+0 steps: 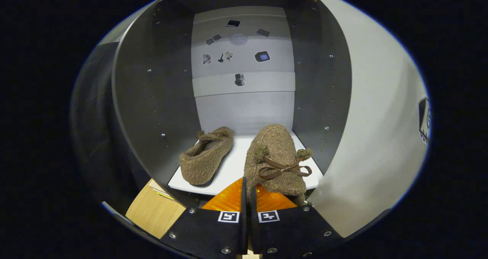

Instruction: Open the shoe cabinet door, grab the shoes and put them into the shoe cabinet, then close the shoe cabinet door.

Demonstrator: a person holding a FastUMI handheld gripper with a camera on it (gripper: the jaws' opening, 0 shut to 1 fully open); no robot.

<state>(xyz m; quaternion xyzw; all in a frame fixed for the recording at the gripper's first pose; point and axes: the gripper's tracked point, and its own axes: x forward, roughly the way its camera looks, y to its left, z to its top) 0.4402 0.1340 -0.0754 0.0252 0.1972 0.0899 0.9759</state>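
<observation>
Two fuzzy brown slippers are in view: one (207,155) lies on the white shelf (236,167) inside the open shoe cabinet (152,98), the other, with a brown bow (276,156), sits just ahead of the gripper (247,190), whose fingers are clenched nearly together on its heel edge. The cabinet door (373,118) stands open beside it; pale wood floor (152,211) lies below

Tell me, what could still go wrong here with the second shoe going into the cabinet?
1. The shoe with the bow is pinched only at its heel by the gripper, whose fingers look nearly closed on it, so it might slip or tip on release.
2. Its heel overhangs the front edge of the shelf, so it could slide out or block the open door from closing.
3. Pushed further in, it may nudge the other shoe lying beside it.
</observation>
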